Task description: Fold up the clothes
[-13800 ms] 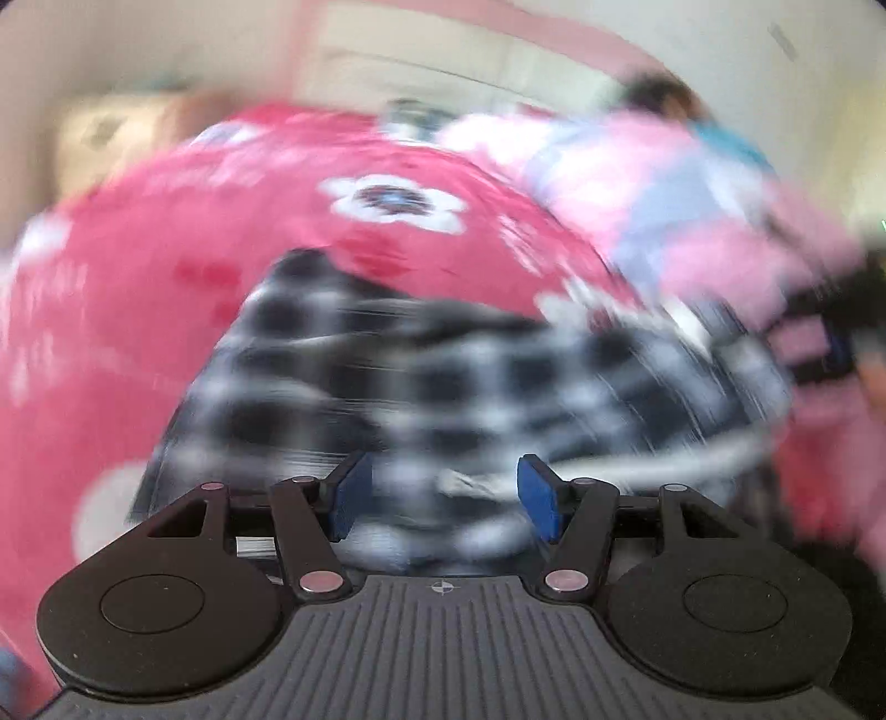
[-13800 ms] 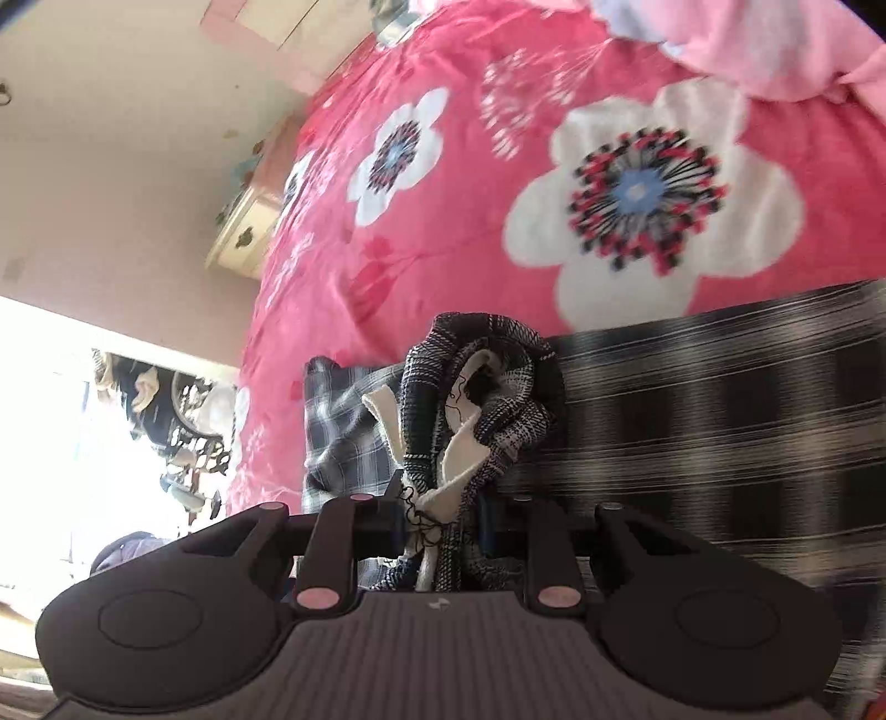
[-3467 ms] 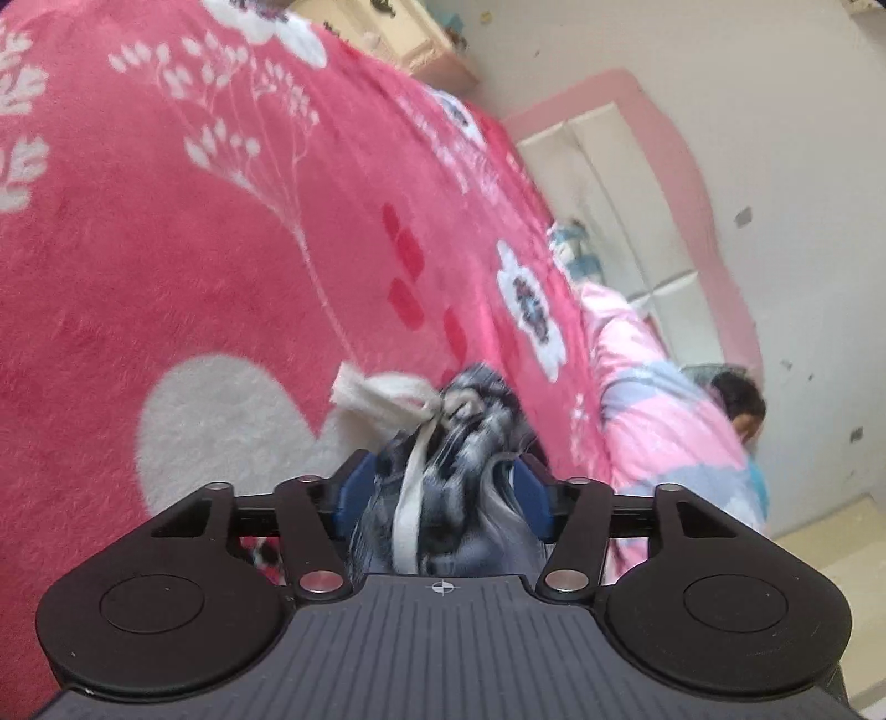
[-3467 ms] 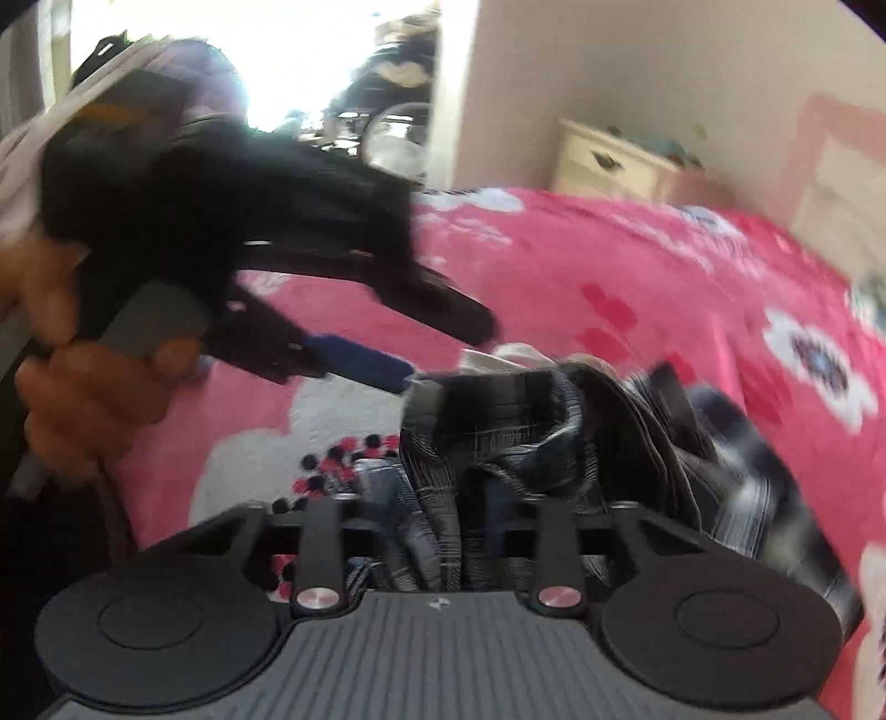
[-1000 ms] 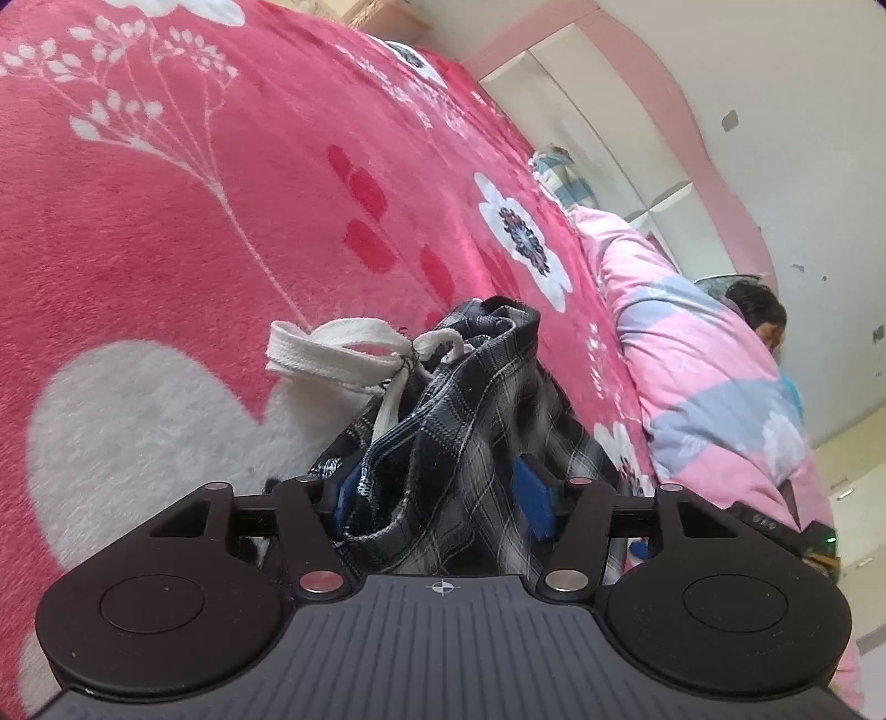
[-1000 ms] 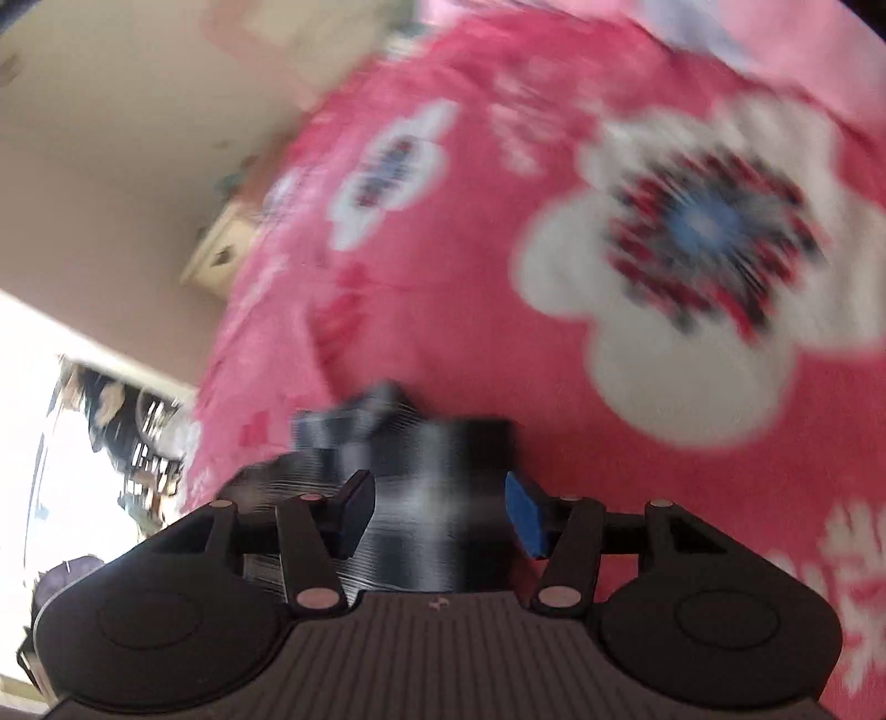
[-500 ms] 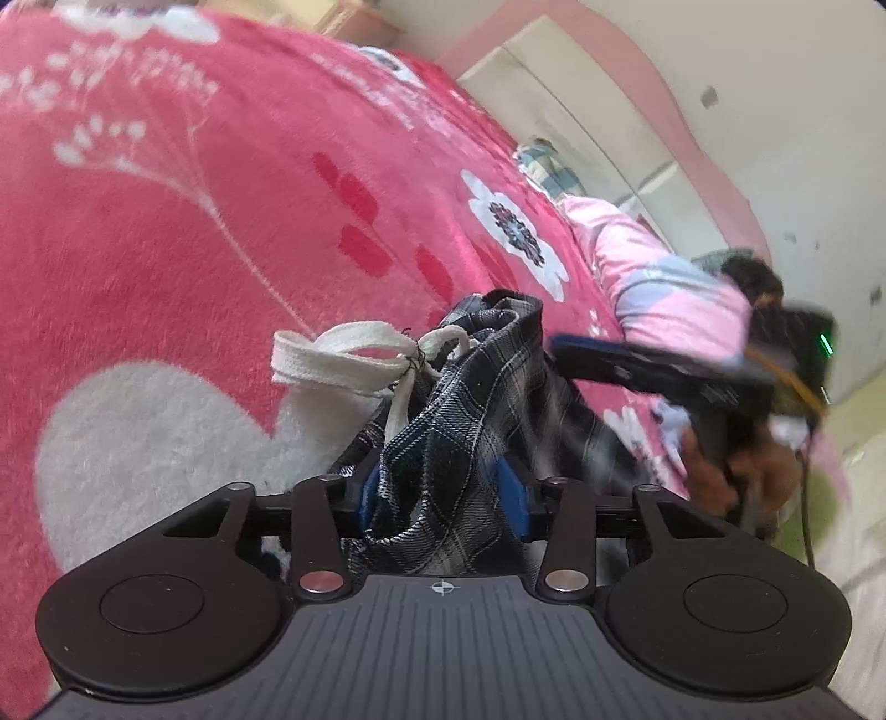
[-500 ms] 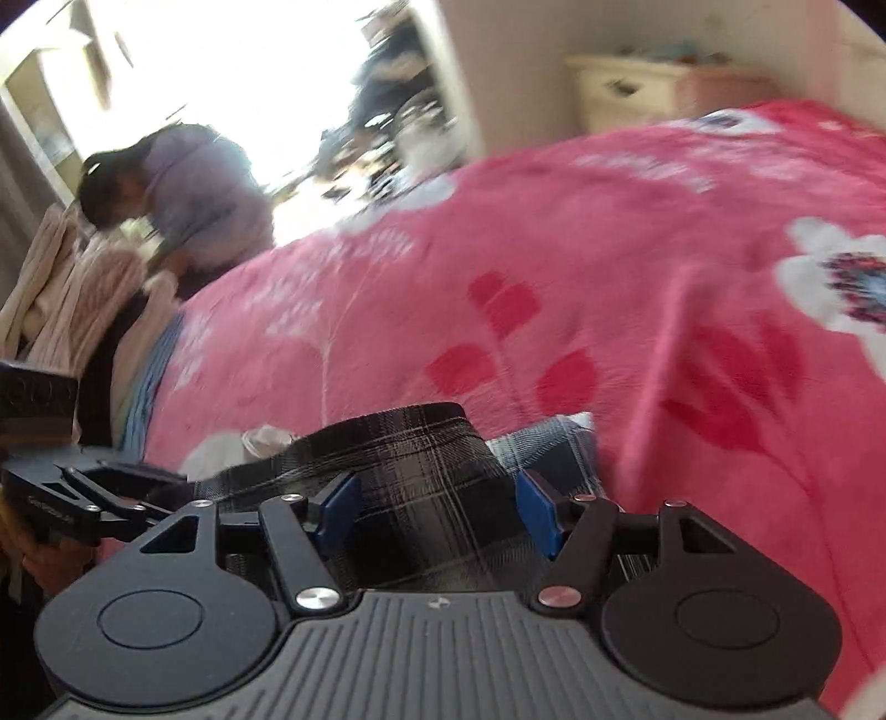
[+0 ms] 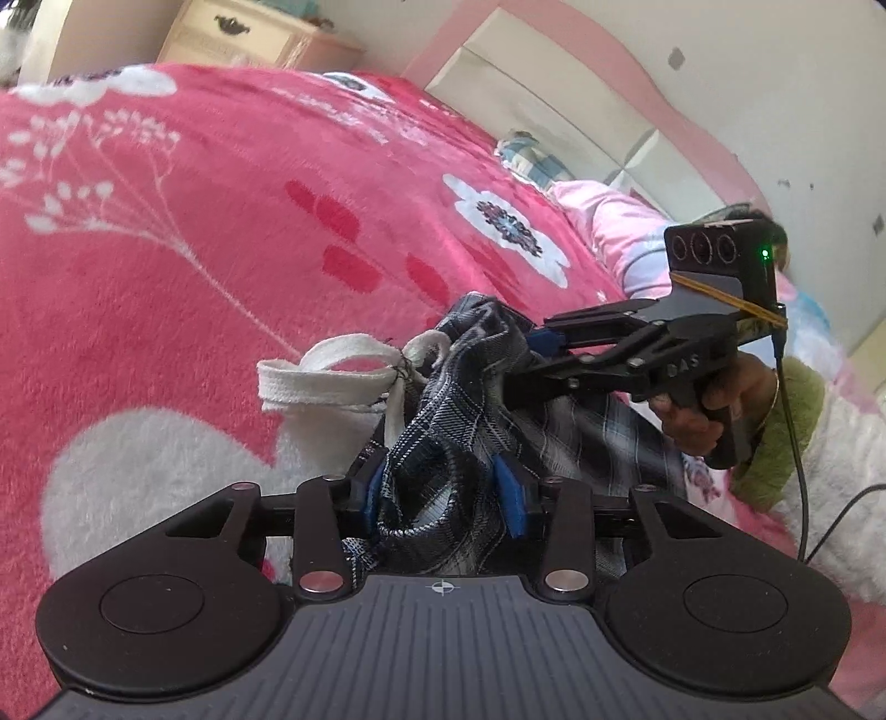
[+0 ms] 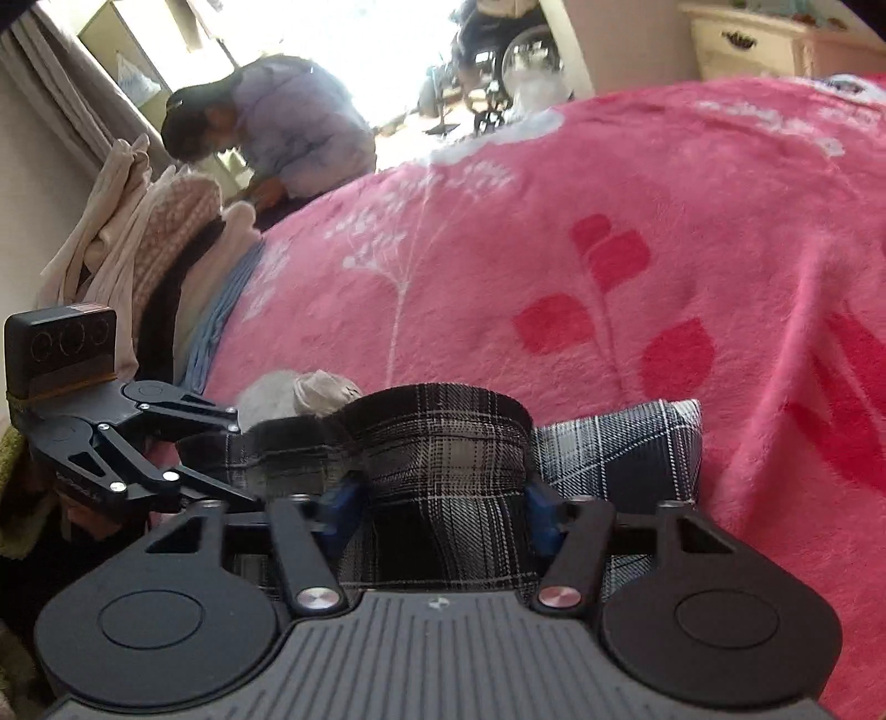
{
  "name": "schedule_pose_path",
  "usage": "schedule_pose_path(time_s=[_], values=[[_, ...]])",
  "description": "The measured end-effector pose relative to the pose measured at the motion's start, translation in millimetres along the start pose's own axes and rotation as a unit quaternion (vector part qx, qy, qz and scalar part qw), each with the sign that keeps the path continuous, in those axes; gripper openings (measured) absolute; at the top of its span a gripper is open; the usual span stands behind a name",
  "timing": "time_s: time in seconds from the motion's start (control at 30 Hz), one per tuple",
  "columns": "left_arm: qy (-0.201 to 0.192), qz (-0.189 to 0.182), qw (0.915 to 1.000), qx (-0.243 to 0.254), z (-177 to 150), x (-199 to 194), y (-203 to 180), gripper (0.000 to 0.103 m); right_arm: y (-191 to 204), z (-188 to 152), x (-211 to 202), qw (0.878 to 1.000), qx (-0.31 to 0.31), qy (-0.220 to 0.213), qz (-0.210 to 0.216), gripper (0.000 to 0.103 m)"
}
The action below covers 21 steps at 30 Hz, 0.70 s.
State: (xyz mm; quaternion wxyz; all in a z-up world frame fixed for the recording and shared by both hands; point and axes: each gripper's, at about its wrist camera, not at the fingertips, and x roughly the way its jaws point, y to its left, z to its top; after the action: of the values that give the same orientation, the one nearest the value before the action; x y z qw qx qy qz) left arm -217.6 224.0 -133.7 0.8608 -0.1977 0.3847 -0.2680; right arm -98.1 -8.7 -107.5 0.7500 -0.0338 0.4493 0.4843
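Note:
A black-and-white plaid garment (image 9: 443, 399) with a white drawstring (image 9: 326, 382) lies bunched on the pink flowered blanket (image 9: 194, 249). My left gripper (image 9: 443, 490) is closing, and a thick wad of the plaid cloth fills the space between its blue pads (image 9: 509, 493). My right gripper (image 10: 443, 507) is closing too, with a folded band of the same garment (image 10: 443, 432) spanning its pads (image 10: 540, 518). In the left wrist view the right gripper (image 9: 523, 363) reaches in from the right onto the cloth. The left gripper (image 10: 243, 454) shows at the left of the right wrist view.
A pink quilt (image 9: 626, 221) lies at the bed's far side below a pink headboard. A cream nightstand (image 9: 249, 33) stands behind the bed. Piled clothes (image 10: 155, 232) sit at the bed's edge, and a person (image 10: 288, 133) bends over beyond them. A cable (image 9: 797, 443) hangs from the right hand.
My right gripper swung across the bed, rolled over and came onto the plaid garment beside the left one. Both pairs of jaws narrowed on the cloth. The left gripper rolled slightly.

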Motion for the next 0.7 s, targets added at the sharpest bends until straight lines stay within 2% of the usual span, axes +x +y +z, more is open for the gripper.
schedule_pose_path(time_s=[0.07,0.13,0.23,0.37,0.47,0.53,0.6,0.7], values=[[-0.003,-0.008,1.0000,0.001,0,-2,-1,0.027,14,-7,-11,1.000,-0.013,-0.020,-0.020,0.031],[-0.005,-0.028,0.9996,0.001,1,-3,-2,0.020,31,-15,-24,0.998,-0.027,-0.039,-0.048,0.028],[-0.005,-0.059,0.9982,0.008,2,-1,-9,0.020,50,-25,-45,0.994,-0.046,-0.057,-0.081,0.028],[0.000,-0.079,0.9968,0.006,3,7,-14,0.020,48,-26,-54,0.993,-0.045,-0.049,-0.100,0.028],[0.015,-0.069,0.9973,-0.023,4,17,-7,0.020,40,-20,-37,0.991,-0.054,-0.029,-0.115,0.029],[0.023,-0.060,0.9965,-0.053,5,23,1,0.020,36,-16,-24,0.989,-0.066,-0.019,-0.127,0.033],[0.020,-0.060,0.9950,-0.078,5,23,8,0.020,36,-12,-18,0.988,-0.072,-0.013,-0.135,0.043],[0.017,-0.058,0.9953,-0.075,6,20,8,0.022,37,-12,-29,0.987,-0.064,-0.032,-0.144,0.056]])
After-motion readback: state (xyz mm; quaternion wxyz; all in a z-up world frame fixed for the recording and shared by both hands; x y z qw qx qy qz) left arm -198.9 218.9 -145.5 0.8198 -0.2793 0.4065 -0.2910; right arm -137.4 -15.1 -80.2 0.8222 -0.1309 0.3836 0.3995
